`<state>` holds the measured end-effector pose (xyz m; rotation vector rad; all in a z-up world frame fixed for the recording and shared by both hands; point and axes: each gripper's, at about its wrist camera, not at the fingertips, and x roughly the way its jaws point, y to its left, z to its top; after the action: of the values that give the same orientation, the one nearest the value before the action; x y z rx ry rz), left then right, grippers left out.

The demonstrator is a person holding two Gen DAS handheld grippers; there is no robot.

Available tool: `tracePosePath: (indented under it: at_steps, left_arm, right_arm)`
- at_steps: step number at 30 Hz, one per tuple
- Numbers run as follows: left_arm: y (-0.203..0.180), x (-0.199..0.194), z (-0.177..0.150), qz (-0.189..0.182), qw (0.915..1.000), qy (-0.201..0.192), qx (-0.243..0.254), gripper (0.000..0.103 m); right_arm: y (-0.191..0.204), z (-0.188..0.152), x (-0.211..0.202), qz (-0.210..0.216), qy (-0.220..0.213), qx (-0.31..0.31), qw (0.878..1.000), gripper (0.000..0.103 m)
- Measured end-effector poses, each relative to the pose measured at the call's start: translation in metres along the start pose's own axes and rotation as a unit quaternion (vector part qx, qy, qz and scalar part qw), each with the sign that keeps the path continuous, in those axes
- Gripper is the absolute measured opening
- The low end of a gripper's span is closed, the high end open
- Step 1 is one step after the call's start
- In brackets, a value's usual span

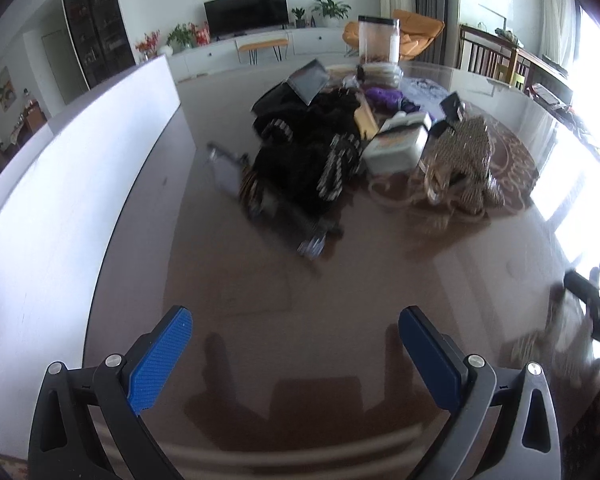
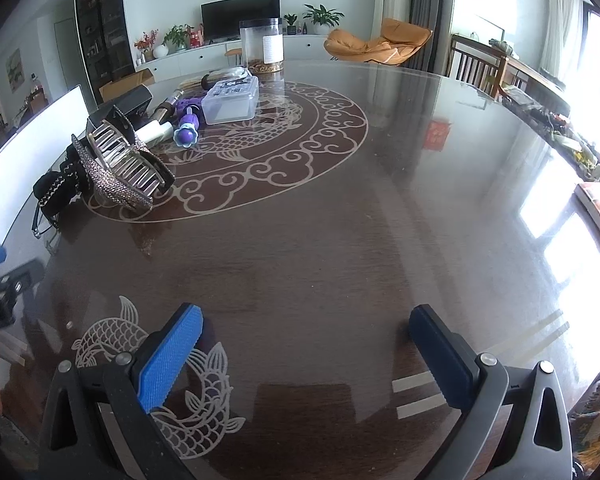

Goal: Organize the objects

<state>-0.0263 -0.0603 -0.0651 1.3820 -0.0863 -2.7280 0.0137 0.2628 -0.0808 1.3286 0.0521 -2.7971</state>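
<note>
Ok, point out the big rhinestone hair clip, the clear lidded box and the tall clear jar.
rhinestone hair clip [image 2: 120, 164]: right wrist view, on its metal teeth.
clear lidded box [image 2: 230, 100]: right wrist view, on its front wall.
tall clear jar [image 2: 261, 46]: right wrist view, mid-body.

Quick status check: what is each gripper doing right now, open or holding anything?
Left gripper: open, holding nothing, above the dark glossy table.
Right gripper: open, holding nothing.

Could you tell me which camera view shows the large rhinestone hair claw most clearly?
The right wrist view: the rhinestone hair claw is sharp, teeth visible. The left wrist view shows it motion-blurred.
</note>
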Motion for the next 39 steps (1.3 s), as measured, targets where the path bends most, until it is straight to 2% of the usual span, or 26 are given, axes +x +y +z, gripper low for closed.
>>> tracePosePath:
  at_steps: [6, 15, 24, 33, 36, 39]
  left_arm:
    - [0.007, -0.002, -0.005, 0.024, 0.9996, 0.011, 0.01, 0.103]
    - [-0.016, -0.007, 0.012, 0.044, 0.998, 0.037, 0.025, 0.103]
    - [-0.024, -0.007, 0.016, 0.063, 0.9957, 0.068, -0.005, 0.103]
    - [-0.016, -0.01, 0.02, 0.069, 0.9947, 0.072, -0.023, 0.103]
    - [-0.007, -0.01, 0.021, 0.082, 0.9936, 0.073, -0.028, 0.103]
    - [0.005, -0.01, 0.026, 0.079, 0.9935, 0.07, -0.043, 0.103]
  right_arm:
    - [0.0, 0.0, -0.001, -0.001, -0.005, 0.002, 1.0, 0.103]
    - [0.002, 0.003, 0.002, -0.003, -0.006, 0.002, 1.0, 0.103]
    - [0.004, 0.003, 0.002, -0.002, -0.006, 0.001, 1.0, 0.103]
    - [0.004, 0.003, 0.002, -0.001, -0.007, 0.0, 1.0, 0.103]
    - [0.004, 0.002, 0.002, 0.001, -0.007, -0.002, 1.0, 0.103]
    - [0.003, 0.001, 0.001, 0.003, -0.008, -0.005, 1.0, 0.103]
